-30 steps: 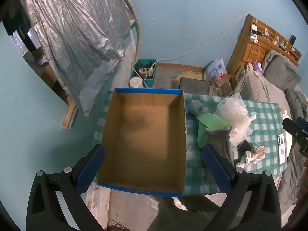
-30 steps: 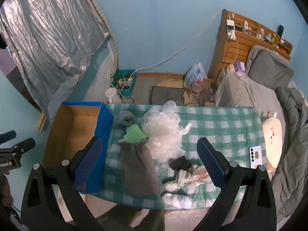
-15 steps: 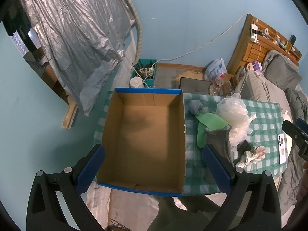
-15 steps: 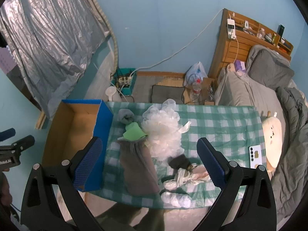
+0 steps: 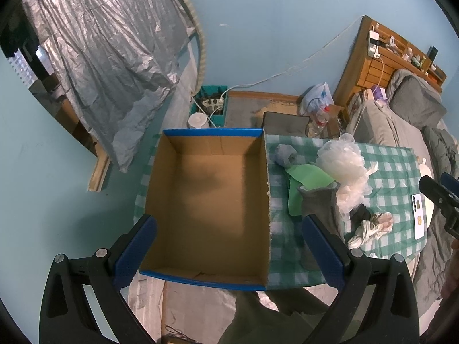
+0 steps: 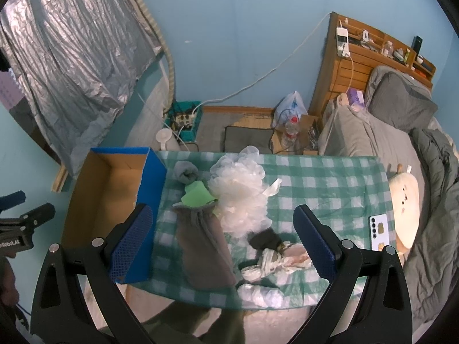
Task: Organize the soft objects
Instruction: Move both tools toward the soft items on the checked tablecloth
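An open cardboard box with blue rim (image 5: 209,200) (image 6: 114,189) stands empty on the left of a green checked table (image 6: 330,177). Beside it lie soft things: a grey rolled sock (image 6: 186,172), a green cloth (image 6: 198,196), a white mesh puff (image 6: 241,197), a brown-grey cloth (image 6: 203,246), a dark sock (image 6: 265,239) and white crumpled rags (image 6: 275,261). My left gripper (image 5: 229,246) is open and empty, high above the box. My right gripper (image 6: 223,240) is open and empty, high above the cloths.
A white phone (image 6: 380,230) lies at the table's right edge, next to a cream plush pillow (image 6: 404,203) and a grey bed (image 6: 401,132). Beyond the table on the floor are a teal crate (image 6: 186,117), bottles and a dark mat.
Both grippers have drifted slightly; the views are almost unchanged. Nothing was taken hold of or moved on the table.
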Motion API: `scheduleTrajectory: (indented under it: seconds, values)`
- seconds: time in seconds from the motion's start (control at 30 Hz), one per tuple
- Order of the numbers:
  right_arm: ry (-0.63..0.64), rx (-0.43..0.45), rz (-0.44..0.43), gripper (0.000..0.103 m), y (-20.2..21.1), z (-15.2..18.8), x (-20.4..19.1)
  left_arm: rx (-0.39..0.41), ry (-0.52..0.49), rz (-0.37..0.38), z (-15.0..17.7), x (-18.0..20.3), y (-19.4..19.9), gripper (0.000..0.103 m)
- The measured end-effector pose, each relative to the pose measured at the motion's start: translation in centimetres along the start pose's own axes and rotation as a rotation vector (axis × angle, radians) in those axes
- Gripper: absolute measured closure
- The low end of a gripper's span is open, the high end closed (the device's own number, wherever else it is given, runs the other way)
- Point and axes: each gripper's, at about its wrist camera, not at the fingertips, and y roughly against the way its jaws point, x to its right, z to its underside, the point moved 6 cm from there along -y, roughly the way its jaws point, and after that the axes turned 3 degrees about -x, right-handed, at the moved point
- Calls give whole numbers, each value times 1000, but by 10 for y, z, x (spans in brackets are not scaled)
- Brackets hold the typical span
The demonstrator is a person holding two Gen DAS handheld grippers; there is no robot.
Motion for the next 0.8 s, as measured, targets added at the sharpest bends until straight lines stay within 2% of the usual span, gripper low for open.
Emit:
scheduleTrajectory:
  seconds: [0.13,0.4,0.8]
  values:
    - [-4,-1,2,4,1,10,8,-1,-4,5,-1,3,0,1]
    - [-33,-6,-29,4,7,3,13,-3,-21,14,-2,15,-1,1]
    - [-36,14,37,4,3,8,42,-41,-67,30,-1,40,-15,1]
